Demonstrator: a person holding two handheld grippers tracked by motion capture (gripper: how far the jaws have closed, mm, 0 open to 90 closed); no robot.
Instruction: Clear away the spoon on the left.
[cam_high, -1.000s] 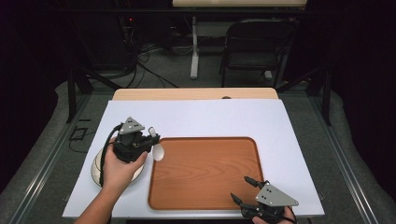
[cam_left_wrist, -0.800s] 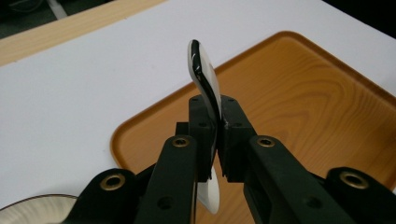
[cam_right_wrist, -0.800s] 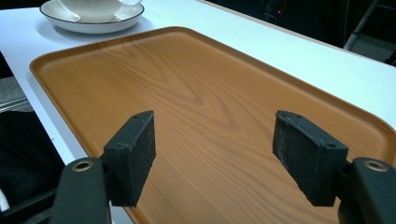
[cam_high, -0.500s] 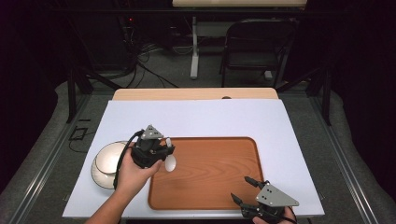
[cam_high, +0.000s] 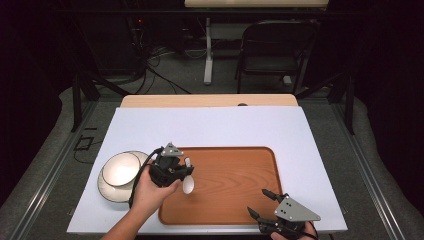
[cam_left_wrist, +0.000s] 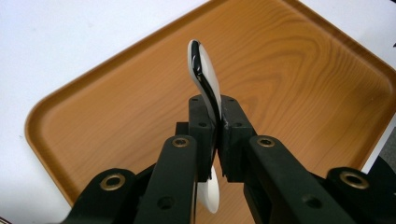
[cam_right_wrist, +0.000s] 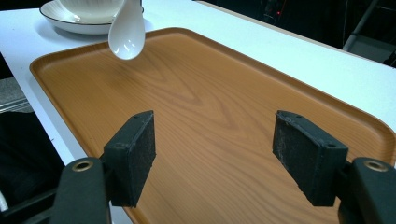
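Note:
A white ceramic spoon (cam_high: 187, 183) hangs over the left part of the wooden tray (cam_high: 235, 200). My left gripper (cam_high: 181, 171) is shut on the spoon's handle. In the left gripper view the spoon (cam_left_wrist: 201, 70) stands edge-on between the two jaws of my left gripper (cam_left_wrist: 218, 122), its bowl end showing below them. My right gripper (cam_high: 261, 204) rests open at the tray's near right edge, nothing between its jaws. In the right gripper view my right gripper (cam_right_wrist: 215, 149) faces across the tray (cam_right_wrist: 224, 93), and the spoon's bowl (cam_right_wrist: 126, 32) hangs at the upper left.
A white bowl (cam_high: 121, 168) sits on a plate (cam_high: 106, 190) left of the tray, on the white table cover (cam_high: 210, 125). The plate (cam_right_wrist: 70, 23) also appears at the top left of the right gripper view. A chair (cam_high: 275, 45) stands beyond the table.
My left gripper has carried the spoon rightward from above the bowl to over the tray's left part. The right gripper has stayed where it was.

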